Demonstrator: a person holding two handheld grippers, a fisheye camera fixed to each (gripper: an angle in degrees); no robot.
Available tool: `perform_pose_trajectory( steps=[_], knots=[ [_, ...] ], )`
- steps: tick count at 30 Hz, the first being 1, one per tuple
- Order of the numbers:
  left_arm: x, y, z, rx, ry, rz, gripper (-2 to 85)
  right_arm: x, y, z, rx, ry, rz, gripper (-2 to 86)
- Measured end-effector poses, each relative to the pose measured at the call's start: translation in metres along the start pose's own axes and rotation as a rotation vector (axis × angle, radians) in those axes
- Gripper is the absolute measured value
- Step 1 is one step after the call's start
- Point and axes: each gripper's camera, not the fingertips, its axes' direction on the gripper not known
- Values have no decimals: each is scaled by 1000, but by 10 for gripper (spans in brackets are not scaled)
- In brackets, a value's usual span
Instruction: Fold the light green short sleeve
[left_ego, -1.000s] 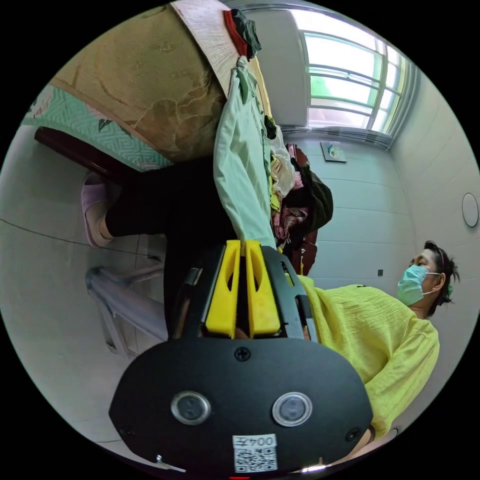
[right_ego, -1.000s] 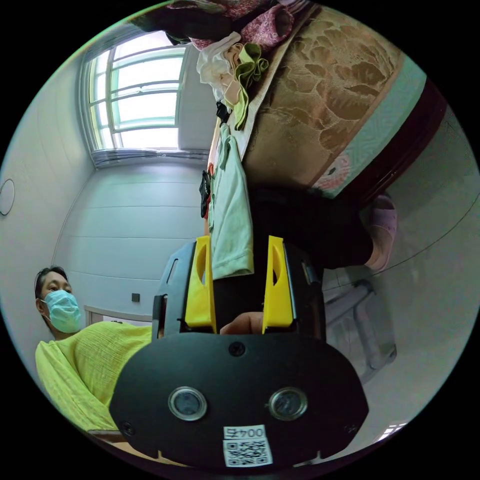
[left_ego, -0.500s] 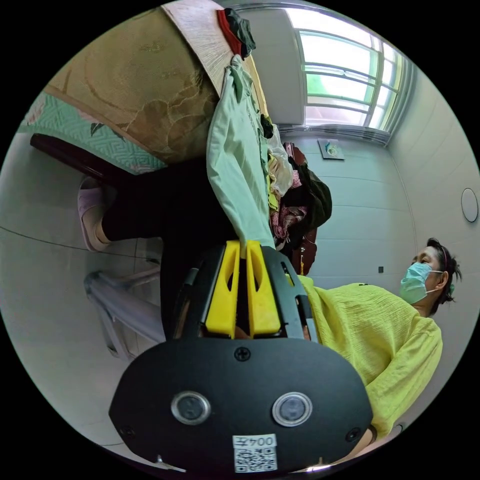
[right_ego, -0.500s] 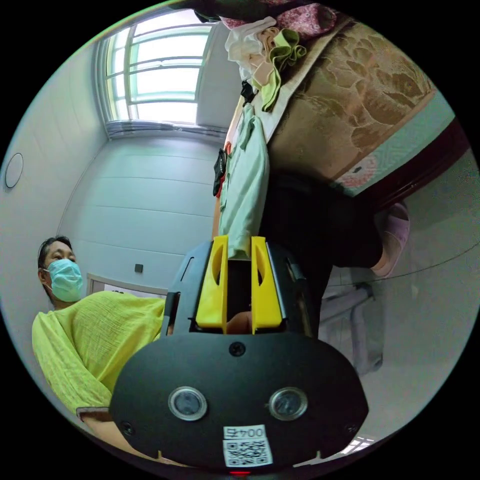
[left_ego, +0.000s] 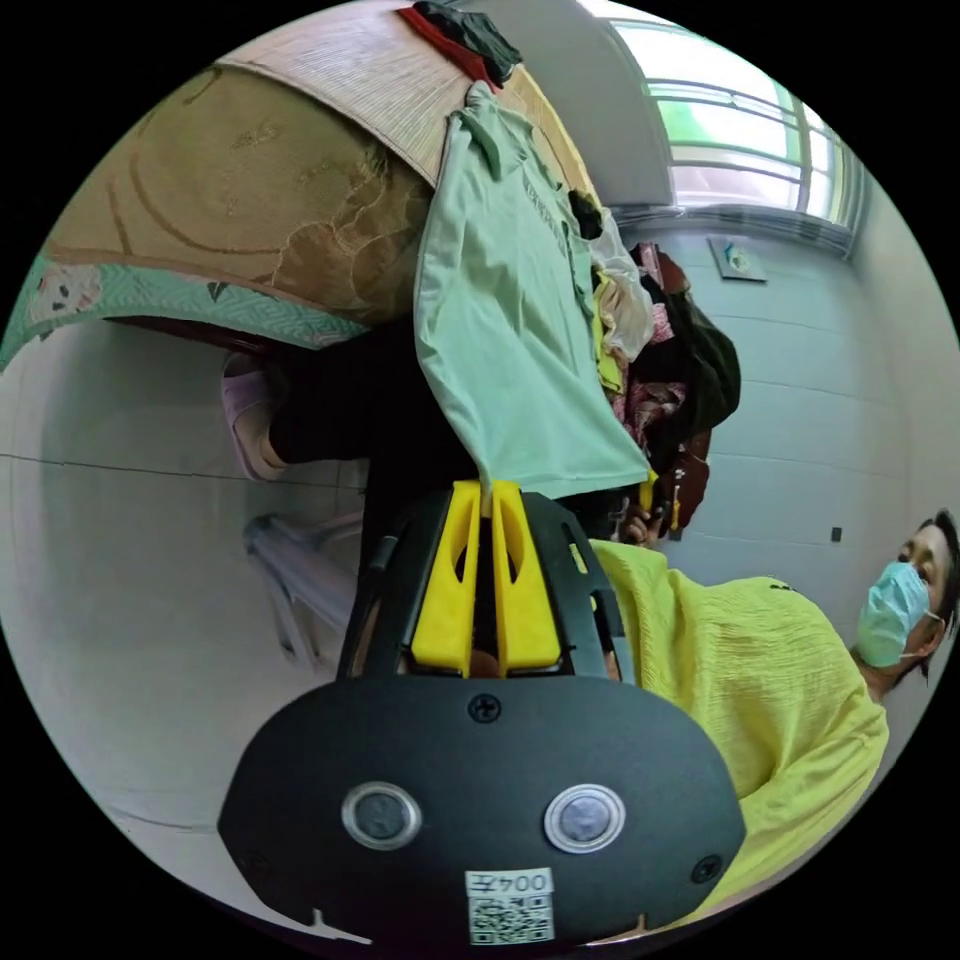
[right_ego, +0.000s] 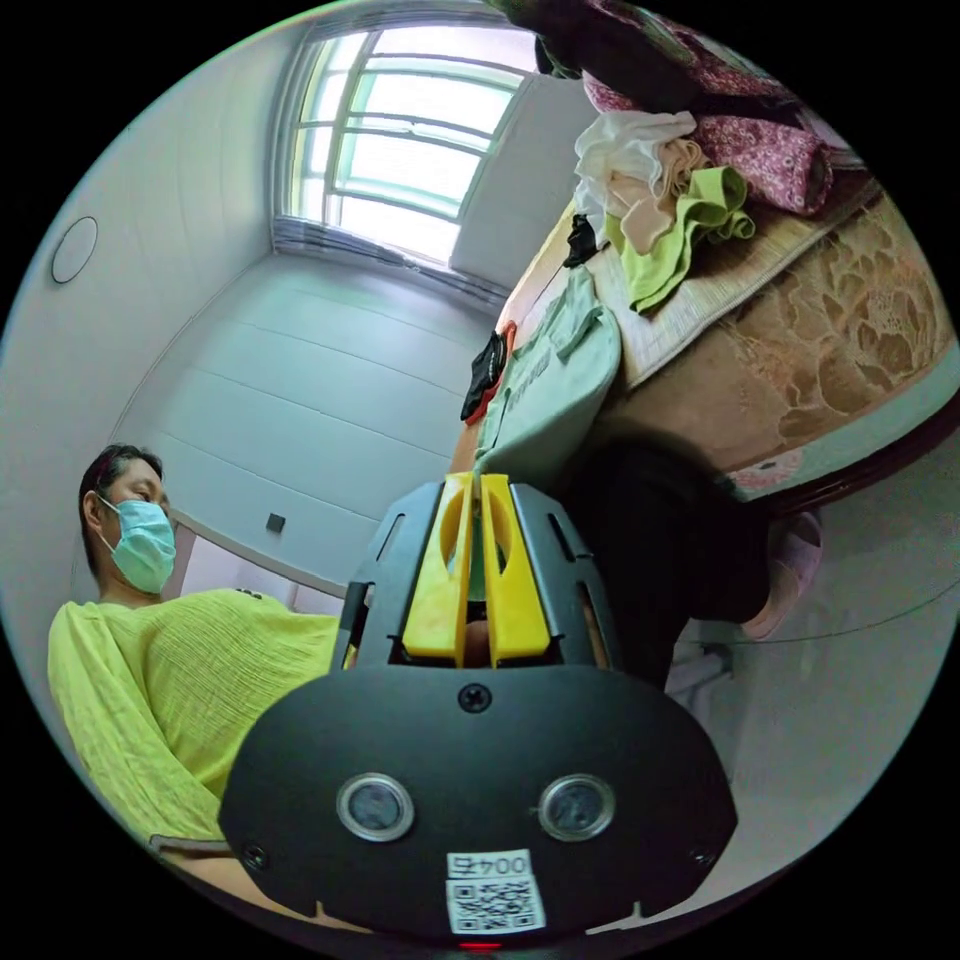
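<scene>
The left tool (left_ego: 487, 490) is biting the hem corner of the light green short sleeve (left_ego: 505, 340), its yellow jaws pressed together on the cloth. From there the shirt is running taut up to the edge of the bed (left_ego: 270, 210), where its collar end is resting on the woven mat (left_ego: 370, 90), just beside a small dark and red garment (left_ego: 465, 35). A jumbled clothes pile (left_ego: 660, 370) is sitting close behind the shirt.

The right tool (right_ego: 475, 485) is also clamped together on green cloth at the shirt's lower edge; in its view the shirt (right_ego: 555, 375) is draping over the bed's edge, with the pile of white, lime and patterned clothes (right_ego: 680, 190) lying on the mat near it. The person in a yellow top (right_ego: 170, 680) is holding both tools low, below the mattress level.

Judging by this, the step in hand is stretching the hem out before laying the shirt flat. To do it well, both tools should be pulling evenly so the hem is staying straight, and lifting together toward the mat. Keeping the shirt away from the clutter matters, since a loose garment could be dragged under the fold.
</scene>
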Motion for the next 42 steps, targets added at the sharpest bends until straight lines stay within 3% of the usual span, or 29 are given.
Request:
perform_pose_trajectory(
  steps=[7, 12, 18, 26, 36, 42],
  knots=[
    [17, 2, -14, 5, -22, 42, 18, 8, 12, 10, 20, 13, 6, -7],
    [11, 19, -29, 125, 136, 48, 17, 6, 21, 4, 62, 33, 7, -9],
    [9, 55, -48, 158, 171, 60, 17, -16, 36, -13, 58, 25, -33, -9],
    [-14, 83, -49, 252, 331, 16, 18, 0, 72, -25, 100, -21, 81, -8],
    [69, -68, -109, 407, 432, 209, 21, -29, -81, 29, 216, -134, 57, -5],
    [76, -209, -117, 437, 433, 144, 22, -17, -222, 102, 191, -58, 69, -2]
  ],
)
